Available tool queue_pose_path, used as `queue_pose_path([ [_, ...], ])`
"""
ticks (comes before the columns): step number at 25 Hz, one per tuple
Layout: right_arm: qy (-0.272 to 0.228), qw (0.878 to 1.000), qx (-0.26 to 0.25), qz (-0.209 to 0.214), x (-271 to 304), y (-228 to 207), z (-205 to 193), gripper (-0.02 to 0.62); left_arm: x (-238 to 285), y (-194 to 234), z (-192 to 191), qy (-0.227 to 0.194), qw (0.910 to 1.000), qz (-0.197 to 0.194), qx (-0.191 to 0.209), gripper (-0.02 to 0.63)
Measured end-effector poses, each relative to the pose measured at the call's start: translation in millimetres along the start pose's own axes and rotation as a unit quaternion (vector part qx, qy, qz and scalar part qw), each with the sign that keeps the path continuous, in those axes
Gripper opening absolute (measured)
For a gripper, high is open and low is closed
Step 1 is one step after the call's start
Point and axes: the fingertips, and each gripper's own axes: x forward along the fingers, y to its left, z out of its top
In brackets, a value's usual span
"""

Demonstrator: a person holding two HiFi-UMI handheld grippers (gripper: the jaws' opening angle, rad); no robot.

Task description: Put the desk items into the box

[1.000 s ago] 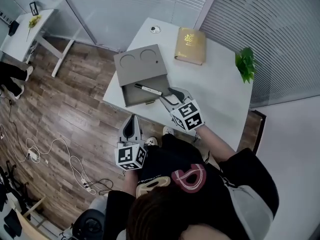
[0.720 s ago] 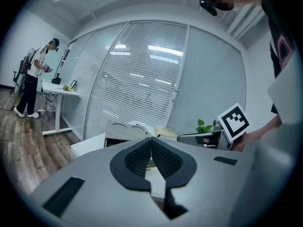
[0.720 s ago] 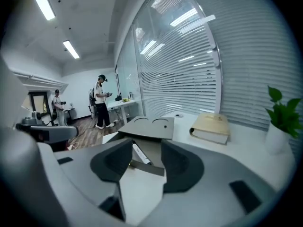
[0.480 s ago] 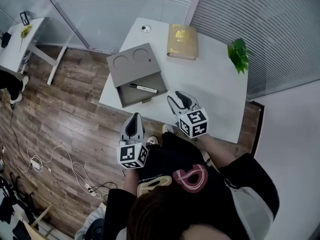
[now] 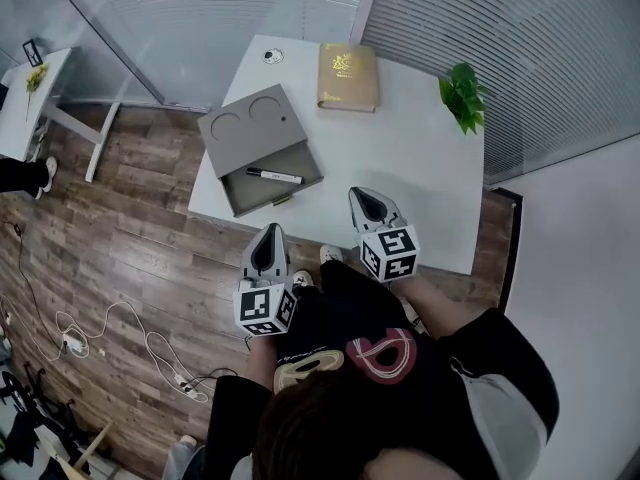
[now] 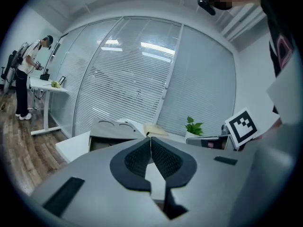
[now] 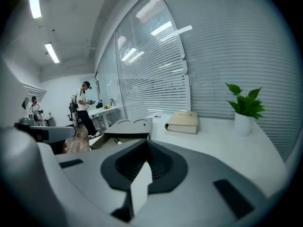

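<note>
Now we are holding the left gripper (image 5: pixel 270 231) empty, its fingers (image 6: pixel 137 162) pressed together. The pen (image 5: pixel 274 176) is lying in the box (image 5: pixel 255 128) at its twelve o'clock. The right gripper (image 5: pixel 362 197) has just been closing on nothing. Next we are probably heading for the book (image 5: pixel 348 63) at twelve o'clock, which calls for reopening.

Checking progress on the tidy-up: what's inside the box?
One pen lies in the open part of the box. Whatever sits under the lid is hidden.
</note>
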Motion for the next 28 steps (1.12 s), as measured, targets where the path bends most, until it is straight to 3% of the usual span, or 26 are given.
queue_pose_path([
  [6, -0.011, 0.999, -0.023, -0.021, -7, -7, 5, 0.009, 3, -4, 0, 0.003, 1.0000, -0.007, 0.002, 0.018],
  [28, -0.013, 0.999, -0.034, -0.009, -8, -18, 3, 0.009, 13, -16, -4, 0.005, 0.9999, -0.003, 0.008, 0.018],
])
